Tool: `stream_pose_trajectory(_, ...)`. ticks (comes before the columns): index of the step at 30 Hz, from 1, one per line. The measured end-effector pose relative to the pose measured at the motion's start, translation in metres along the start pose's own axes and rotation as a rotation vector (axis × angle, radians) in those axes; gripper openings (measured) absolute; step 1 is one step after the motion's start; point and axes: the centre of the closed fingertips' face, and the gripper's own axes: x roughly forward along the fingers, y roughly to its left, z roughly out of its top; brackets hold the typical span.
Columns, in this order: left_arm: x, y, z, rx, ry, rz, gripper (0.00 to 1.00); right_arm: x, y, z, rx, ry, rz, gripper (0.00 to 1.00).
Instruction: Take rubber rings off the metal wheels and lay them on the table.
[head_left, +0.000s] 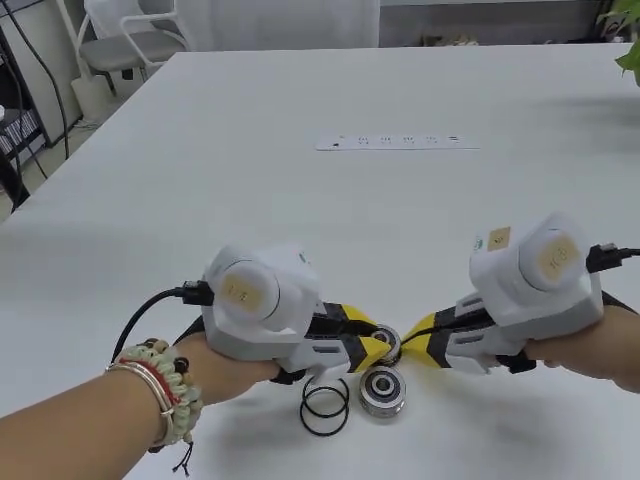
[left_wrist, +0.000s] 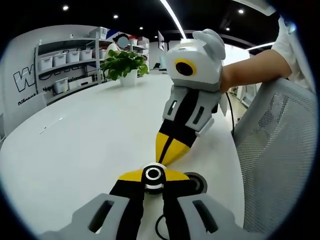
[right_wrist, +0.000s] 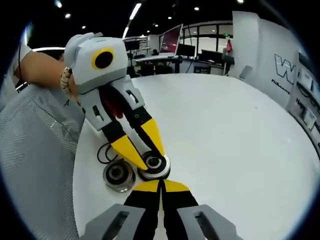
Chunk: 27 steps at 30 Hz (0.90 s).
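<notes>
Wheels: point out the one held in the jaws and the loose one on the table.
held wheel (left_wrist: 154, 174), left gripper view, centre of its face.
loose wheel (head_left: 382, 388), head view, top face.

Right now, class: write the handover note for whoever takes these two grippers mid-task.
Left gripper: shut on a metal wheel.
Right gripper: jaws shut, tips at that wheel's rim.
Done: two rubber rings lie on the table beside a second wheel, which looks bare.
Left: the held wheel's ring, if one is on it; I cannot tell.
</notes>
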Motion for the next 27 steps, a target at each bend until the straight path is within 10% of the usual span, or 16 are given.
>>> stream_pose_trajectory(27,0.000,0.000,0.000,0.003,-0.012,-0.005,0.08,0.007,0.007,0.005,0.021,-0.037,0.010,0.24)
